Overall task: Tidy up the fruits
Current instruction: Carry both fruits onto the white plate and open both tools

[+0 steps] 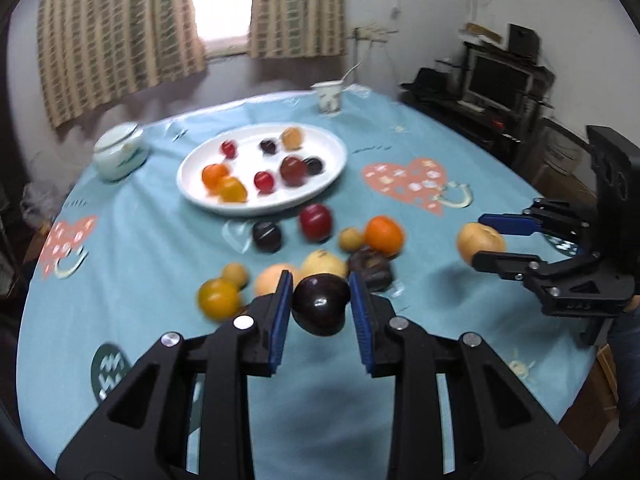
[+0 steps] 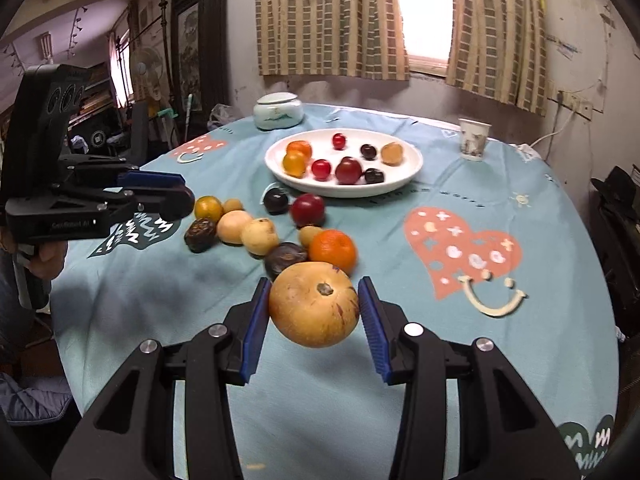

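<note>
Left tool [image 1: 318,304]: I have it clamped on a dark plum [image 1: 320,306], held clear of the tabletop [image 1: 420,320].
Right tool [image 2: 314,312]: clamped on a tan round fruit [image 2: 314,310], also lifted.
White plate [image 2: 412,170]: I count eight small fruits in it, among them oranges, red plums and dark plums.
Loose fruit: about ten pieces remain in a cluster on the tabletop just before the plate, including an orange [image 2: 333,250] and a red plum [image 2: 307,209].
Progress: I judge it near halfway; two pieces in hand, not yet delivered.
</note>
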Demonstrator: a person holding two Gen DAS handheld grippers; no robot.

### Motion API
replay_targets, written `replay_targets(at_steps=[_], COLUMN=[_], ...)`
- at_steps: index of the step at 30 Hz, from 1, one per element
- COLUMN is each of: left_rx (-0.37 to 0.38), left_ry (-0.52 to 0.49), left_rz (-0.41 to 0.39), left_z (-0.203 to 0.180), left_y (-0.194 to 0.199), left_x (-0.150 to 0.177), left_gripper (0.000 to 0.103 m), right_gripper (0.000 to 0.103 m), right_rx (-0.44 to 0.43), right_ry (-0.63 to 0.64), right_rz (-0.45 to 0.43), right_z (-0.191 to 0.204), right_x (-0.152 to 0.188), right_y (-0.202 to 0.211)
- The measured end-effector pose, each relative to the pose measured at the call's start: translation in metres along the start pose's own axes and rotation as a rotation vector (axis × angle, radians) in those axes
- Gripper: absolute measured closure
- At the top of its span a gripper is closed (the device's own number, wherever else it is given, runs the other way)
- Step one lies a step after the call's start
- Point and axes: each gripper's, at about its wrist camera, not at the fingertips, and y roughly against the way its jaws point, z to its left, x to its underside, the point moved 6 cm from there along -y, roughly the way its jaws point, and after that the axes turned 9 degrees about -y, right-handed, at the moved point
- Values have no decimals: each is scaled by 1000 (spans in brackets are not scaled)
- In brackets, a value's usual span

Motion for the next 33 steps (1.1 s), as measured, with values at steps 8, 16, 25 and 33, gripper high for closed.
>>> replay_targets(at_steps=[8,16,25,33], left_rx=[-100,-165,-179,-248], left_ry=[73,136,99,118], left_rz=[-1,103,89,-23], left_z=[55,104,107,119], left_y=[-44,-134,-160,-78], left_x=[-75,-110,-115,-92], left_gripper=[74,74,39,24], right_gripper=[58,58,33,32], right_rx=[0,50,77,27], right_ry=[-22,-206,-356,-373], right_rz=[-75,-69,4,-77], right_z=[10,-44,-74,-59], right_x=[-98,-173,-185,-156], right_y=[-48,-136,-189,-114])
